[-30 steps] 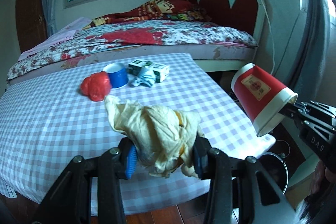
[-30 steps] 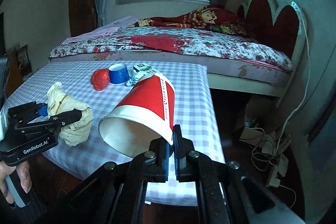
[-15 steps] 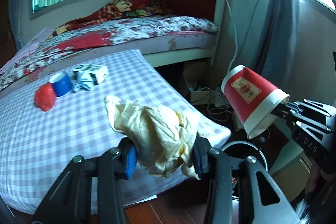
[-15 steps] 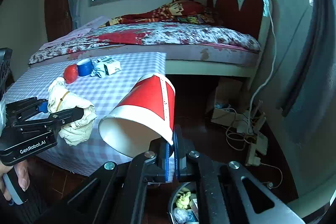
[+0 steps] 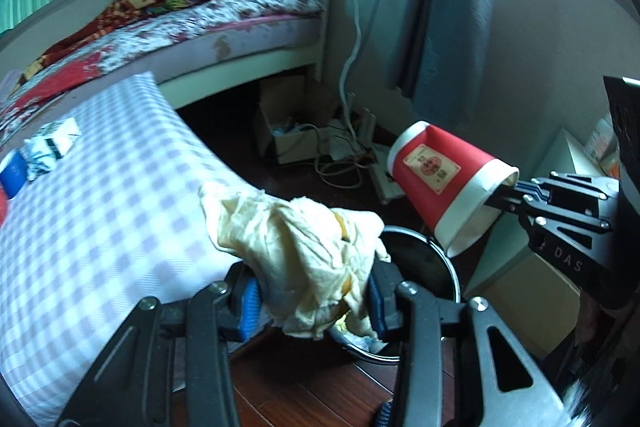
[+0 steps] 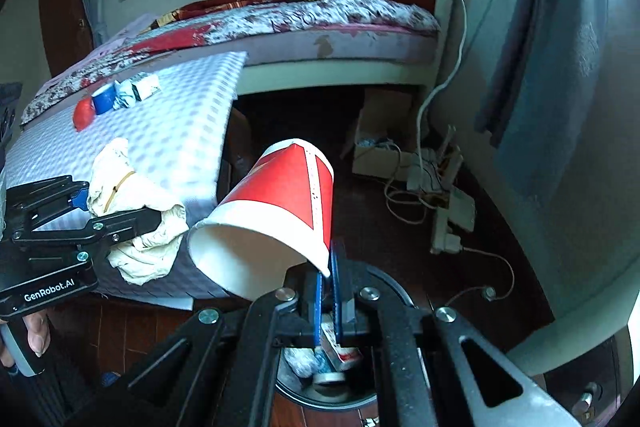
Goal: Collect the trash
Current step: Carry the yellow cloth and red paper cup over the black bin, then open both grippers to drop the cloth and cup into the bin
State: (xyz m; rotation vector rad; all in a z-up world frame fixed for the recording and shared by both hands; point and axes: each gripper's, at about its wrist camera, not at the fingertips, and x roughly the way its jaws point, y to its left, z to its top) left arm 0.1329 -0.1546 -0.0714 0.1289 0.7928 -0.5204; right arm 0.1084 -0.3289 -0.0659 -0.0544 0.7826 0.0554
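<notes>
My left gripper (image 5: 314, 301) is shut on a crumpled pale-yellow cloth wad (image 5: 296, 247), held off the table's right corner beside the bin; it also shows in the right wrist view (image 6: 132, 223). My right gripper (image 6: 328, 275) is shut on the rim of a red and white paper cup (image 6: 280, 211), tilted mouth-down above the bin. The cup also shows in the left wrist view (image 5: 444, 183). A round black trash bin (image 5: 424, 251) stands on the floor below both grippers; in the right wrist view the bin (image 6: 328, 371) holds several pieces of trash.
A checkered table (image 5: 100, 219) carries a white carton (image 6: 140, 89), a blue cup (image 6: 103, 101) and a red lump (image 6: 84, 113). A bed (image 6: 300, 23), a cardboard box (image 5: 288, 131), cables and a power strip (image 6: 444, 187) lie beyond. A curtain (image 5: 444, 7) hangs at right.
Both grippers have swung right and down off the table toward the floor bin, carrying the cloth wad and the cup. The bin now sits right below them.
</notes>
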